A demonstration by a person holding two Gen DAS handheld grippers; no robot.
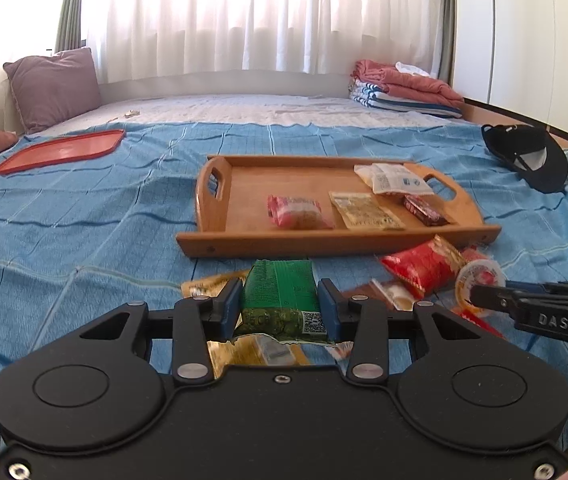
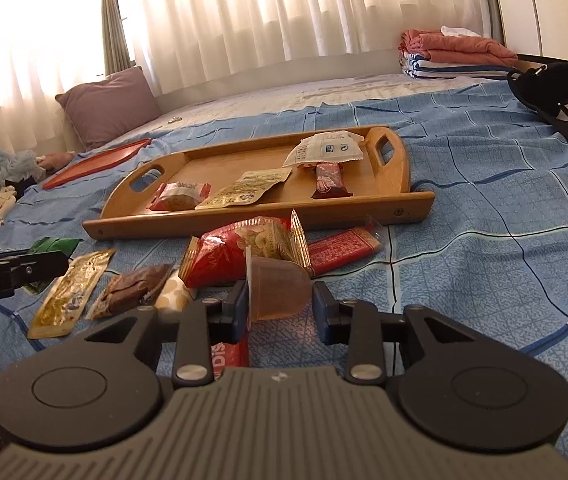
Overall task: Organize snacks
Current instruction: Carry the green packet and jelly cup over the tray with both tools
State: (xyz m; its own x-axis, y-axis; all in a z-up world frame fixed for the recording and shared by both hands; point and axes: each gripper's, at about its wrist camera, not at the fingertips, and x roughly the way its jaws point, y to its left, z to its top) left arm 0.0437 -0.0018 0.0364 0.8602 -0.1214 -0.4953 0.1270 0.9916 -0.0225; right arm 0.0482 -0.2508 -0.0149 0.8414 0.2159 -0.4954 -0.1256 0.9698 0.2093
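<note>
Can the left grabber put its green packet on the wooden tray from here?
Probably yes. The left gripper is shut on the green foil snack packet, and only open blue bedcover lies before the wooden tray.

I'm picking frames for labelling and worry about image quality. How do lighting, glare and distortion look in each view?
Left wrist view: the backlit curtains are blown out to white, the fisheye bends the bed's edges, yet the wooden tray and the green packet stay readable. Right wrist view: warmer glare through the same curtains, a tilted horizon, and slight softness on the jelly cup.
</note>
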